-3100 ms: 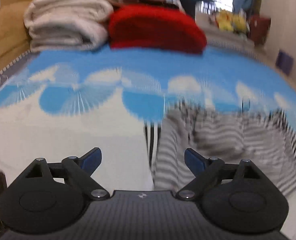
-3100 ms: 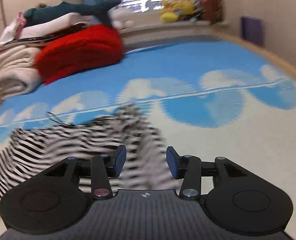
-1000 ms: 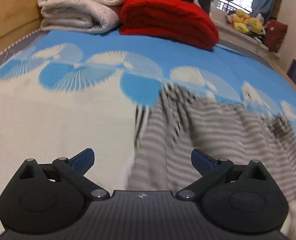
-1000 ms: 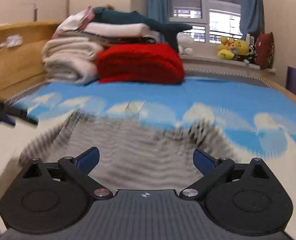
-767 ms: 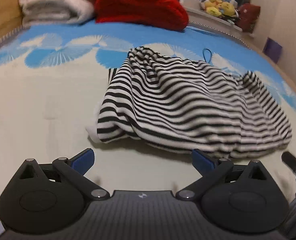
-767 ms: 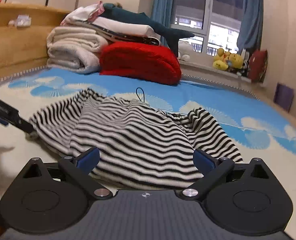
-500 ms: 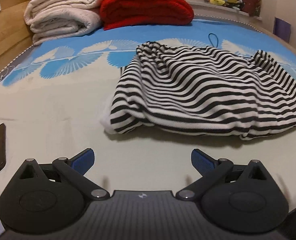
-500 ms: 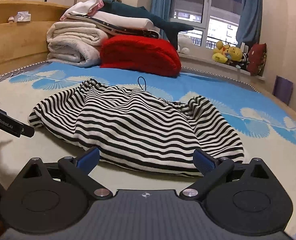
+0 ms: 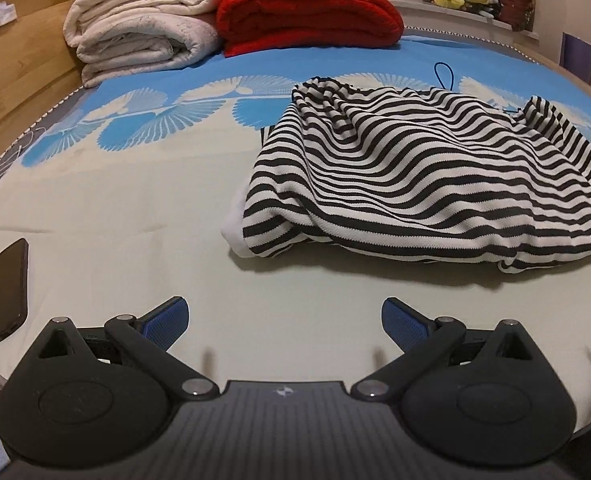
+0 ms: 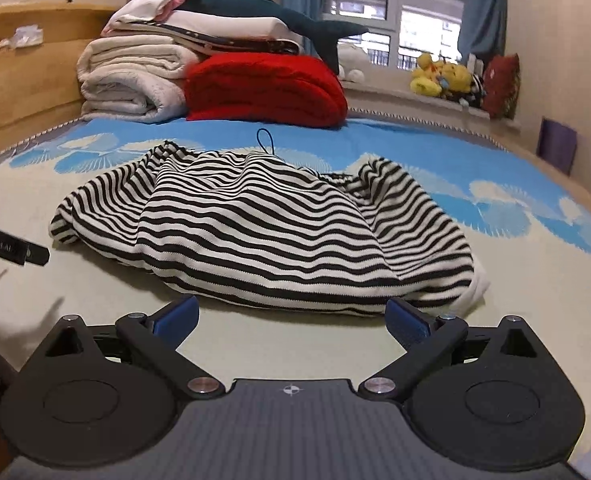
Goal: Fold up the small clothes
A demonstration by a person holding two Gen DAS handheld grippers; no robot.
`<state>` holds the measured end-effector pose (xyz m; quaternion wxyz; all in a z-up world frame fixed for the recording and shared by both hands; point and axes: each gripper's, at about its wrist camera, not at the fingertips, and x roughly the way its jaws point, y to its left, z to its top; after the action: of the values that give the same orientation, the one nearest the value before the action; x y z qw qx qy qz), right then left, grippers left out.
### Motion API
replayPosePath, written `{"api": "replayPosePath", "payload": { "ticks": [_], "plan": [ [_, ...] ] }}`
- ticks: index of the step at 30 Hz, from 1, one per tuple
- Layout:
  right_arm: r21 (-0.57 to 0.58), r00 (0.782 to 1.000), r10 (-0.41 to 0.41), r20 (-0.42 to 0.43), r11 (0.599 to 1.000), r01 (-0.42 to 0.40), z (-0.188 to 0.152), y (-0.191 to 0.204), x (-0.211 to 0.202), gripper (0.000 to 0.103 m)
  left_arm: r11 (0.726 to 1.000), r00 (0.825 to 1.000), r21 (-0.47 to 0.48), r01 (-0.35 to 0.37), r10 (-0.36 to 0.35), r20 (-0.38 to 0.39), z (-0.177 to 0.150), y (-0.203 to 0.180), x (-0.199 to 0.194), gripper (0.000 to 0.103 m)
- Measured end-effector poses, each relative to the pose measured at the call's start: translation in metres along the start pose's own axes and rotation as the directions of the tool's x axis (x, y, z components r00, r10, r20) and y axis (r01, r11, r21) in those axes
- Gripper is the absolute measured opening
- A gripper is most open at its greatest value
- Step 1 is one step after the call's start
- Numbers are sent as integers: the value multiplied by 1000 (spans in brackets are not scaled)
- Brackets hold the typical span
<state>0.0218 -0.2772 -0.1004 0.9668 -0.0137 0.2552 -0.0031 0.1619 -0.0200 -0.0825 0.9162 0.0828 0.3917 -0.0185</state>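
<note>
- Both tongs have pulled back off the black-and-white striped knit garment [image 9: 427,176], which a second ago filled each view as a blur and now lies still, in a loose heap, on the bed's cream-and-blue fan-print sheet [image 9: 115,208].
- Left wrist view: the left tongs [image 9: 283,320] are spread wide and empty, hovering short of the garment's near-left corner, probably withdrawn to pick the next edge. A dark flat phone [image 9: 6,290] lies well left of the garment; the garment's right end is cut off by the frame.
- Right wrist view: the right tongs [image 10: 291,318] are likewise released, holding nothing, just before the garment's near hem. A thin dark loop behind the garment cannot be identified; folded red blanket [image 10: 263,88] sits well beyond.
</note>
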Motion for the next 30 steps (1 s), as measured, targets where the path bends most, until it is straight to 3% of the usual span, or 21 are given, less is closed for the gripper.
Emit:
{"api": "replayPosePath", "payload": {
  "ticks": [8, 16, 27, 30],
  "plan": [
    [71, 999, 9, -36, 997, -6, 2, -12, 9, 99, 1000, 1000, -13, 3, -3, 3, 3, 1, 3, 103],
    [282, 993, 77, -88, 958, -49, 4, -35, 20, 99, 999, 1000, -33, 7, -7, 4, 7, 2, 6, 103],
    [311, 994, 54, -93, 950, -22, 6, -42, 29, 99, 999, 1000, -51, 14, -14, -10, 10, 4, 10, 103],
    [376, 996, 23, -81, 927, 9, 9, -55, 33, 99, 998, 1000, -61, 11, -12, -15, 12, 5, 13, 103]
  ]
}}
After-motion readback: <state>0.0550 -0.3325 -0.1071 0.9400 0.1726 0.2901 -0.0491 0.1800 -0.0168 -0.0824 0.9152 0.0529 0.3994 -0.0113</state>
